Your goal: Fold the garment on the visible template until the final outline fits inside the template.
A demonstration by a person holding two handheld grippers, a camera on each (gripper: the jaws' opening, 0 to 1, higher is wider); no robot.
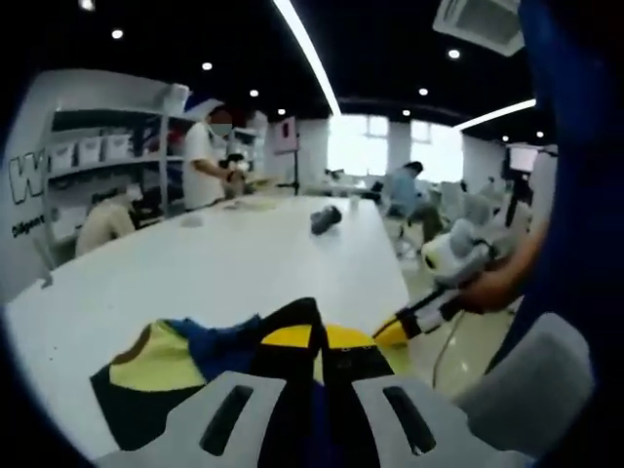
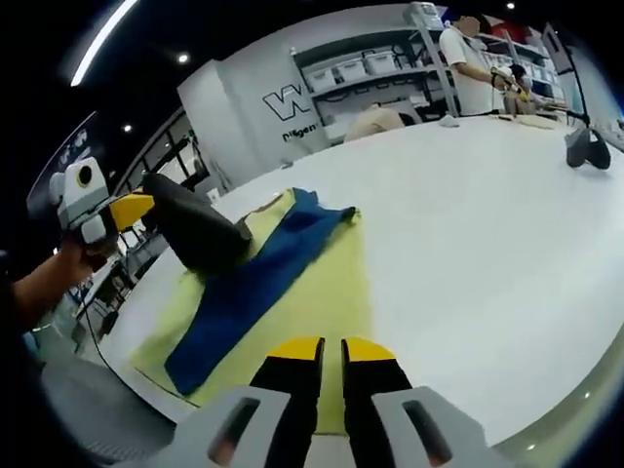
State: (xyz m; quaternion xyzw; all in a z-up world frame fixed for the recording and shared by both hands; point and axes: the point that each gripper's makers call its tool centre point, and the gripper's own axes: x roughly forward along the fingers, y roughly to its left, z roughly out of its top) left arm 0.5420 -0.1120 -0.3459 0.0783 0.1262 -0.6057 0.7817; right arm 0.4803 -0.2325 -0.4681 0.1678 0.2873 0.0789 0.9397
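wall sign [image 2: 290, 102]: a large dark "w" on the white wall panel beside the shelves, the rest of the word cut off by the shelving
line beneath it [image 2: 297, 131]: small dark letters starting "dil", the rest too blurred to read
same sign, left gripper view [image 1: 26, 175]: "w" above "dilgen", partly readable

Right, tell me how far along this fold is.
Part done: the yellow, blue and black fabric garment lies on the white table, one black part lifted. In hand: the left gripper clamps that black part; the right gripper is closed at the yellow edge. Left: finish folding; no template discernible.
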